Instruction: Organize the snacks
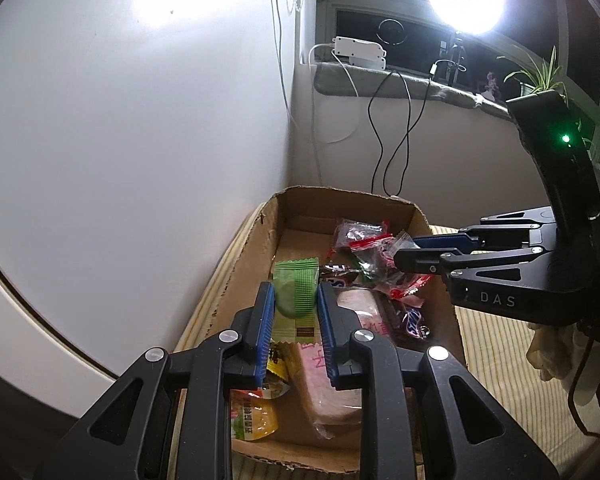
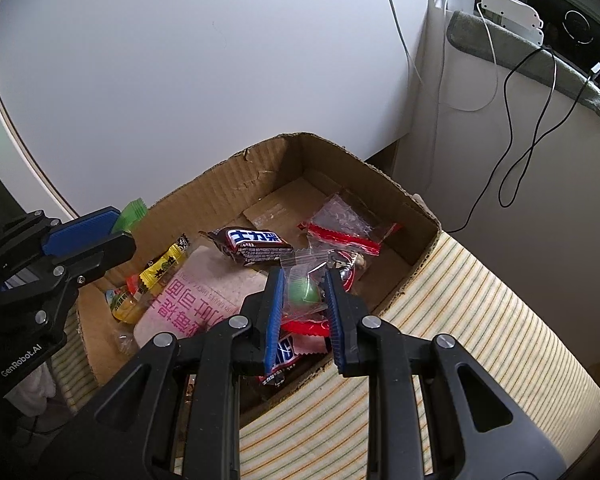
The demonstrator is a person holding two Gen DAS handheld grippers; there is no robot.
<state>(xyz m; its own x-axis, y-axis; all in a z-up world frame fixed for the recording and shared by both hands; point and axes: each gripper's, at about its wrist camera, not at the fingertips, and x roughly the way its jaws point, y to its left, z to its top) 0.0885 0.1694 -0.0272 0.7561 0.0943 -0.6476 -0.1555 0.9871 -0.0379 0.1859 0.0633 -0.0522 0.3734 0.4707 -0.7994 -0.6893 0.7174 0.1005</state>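
Both grippers angled downward, each closed on a wrapped snack.

The left gripper (image 1: pixel 296 300) pinches a green packet (image 1: pixel 295 294) between its blue pads; the right gripper (image 2: pixel 303 294) clamps a clear wrapper (image 2: pixel 302 292).

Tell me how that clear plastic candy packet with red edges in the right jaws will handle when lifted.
The clear red-edged candy packet probably flops: its film crumples between the right gripper jaws. It looks light, holding one small green candy. The glossy film may slip.
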